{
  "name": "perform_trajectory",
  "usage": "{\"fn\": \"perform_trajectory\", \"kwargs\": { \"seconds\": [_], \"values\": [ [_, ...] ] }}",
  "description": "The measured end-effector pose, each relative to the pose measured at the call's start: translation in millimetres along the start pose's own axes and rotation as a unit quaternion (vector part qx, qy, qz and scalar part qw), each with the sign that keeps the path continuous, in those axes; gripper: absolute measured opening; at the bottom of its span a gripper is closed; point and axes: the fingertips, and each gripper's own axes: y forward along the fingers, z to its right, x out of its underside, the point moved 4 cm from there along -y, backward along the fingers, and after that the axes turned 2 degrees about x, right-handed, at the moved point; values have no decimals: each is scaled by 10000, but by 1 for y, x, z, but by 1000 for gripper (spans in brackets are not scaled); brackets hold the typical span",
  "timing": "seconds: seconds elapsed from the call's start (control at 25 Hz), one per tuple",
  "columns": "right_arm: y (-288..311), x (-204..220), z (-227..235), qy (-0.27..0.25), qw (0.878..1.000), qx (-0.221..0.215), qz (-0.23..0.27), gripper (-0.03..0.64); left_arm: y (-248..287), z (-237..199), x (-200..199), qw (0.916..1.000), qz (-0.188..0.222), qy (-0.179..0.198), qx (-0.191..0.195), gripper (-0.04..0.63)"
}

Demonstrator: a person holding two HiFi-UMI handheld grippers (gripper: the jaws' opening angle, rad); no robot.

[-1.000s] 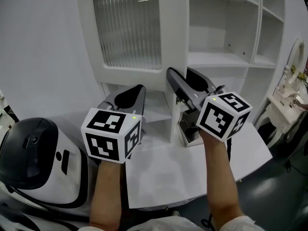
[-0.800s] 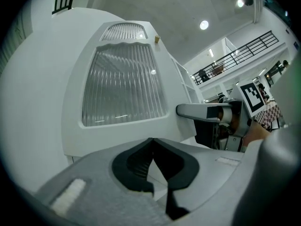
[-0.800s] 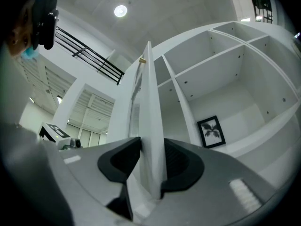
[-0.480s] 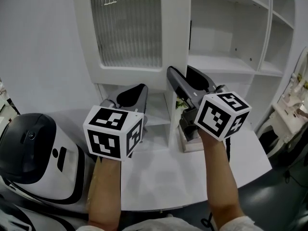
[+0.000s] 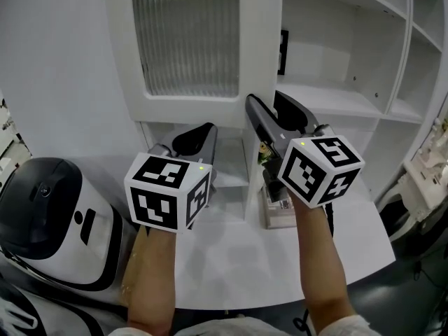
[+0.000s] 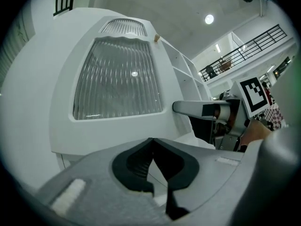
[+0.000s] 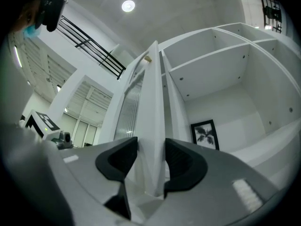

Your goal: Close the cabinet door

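Note:
The white cabinet door (image 5: 259, 61), with a ribbed glass pane (image 5: 185, 37), stands partly open in front of the shelves. My right gripper (image 5: 269, 103) straddles the door's free edge (image 7: 153, 102). Its jaws have just been opening, and the pads (image 7: 181, 159) stand beside the edge with a thin gap on the left side. My left gripper (image 5: 199, 133) hangs lower left of the door, below the pane (image 6: 117, 79). It is shut with nothing in it, the tips meeting (image 6: 151, 142).
Open white shelves (image 5: 336, 96) fill the cabinet to the right, with a framed picture (image 5: 283, 51) at the back. A white table (image 5: 238, 257) runs below. A white machine with a black dome (image 5: 49, 215) sits at the left, and a small box (image 5: 280, 212) lies under my right wrist.
Both grippers have shifted a little along with the door, which now faces me more squarely. The framed picture has come into view past the door's edge. The right jaws stand wider.

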Motion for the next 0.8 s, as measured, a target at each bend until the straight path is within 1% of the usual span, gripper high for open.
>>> {"fn": "perform_trajectory", "kwargs": {
  "seconds": [0.16, 0.44, 0.8],
  "values": [
    [7, 2, 7, -126, 9999, 19, -54, 192, 7, -1, 0, 10000, -21, -1, -74, 0],
    [18, 5, 17, -190, 9998, 31, -89, 212, 15, -3, -1, 9998, -29, 16, -199, 0],
    [30, 9, 25, -282, 9995, -18, -130, 212, 25, -6, -3, 9996, -9, 46, -273, 0]
  ]
}}
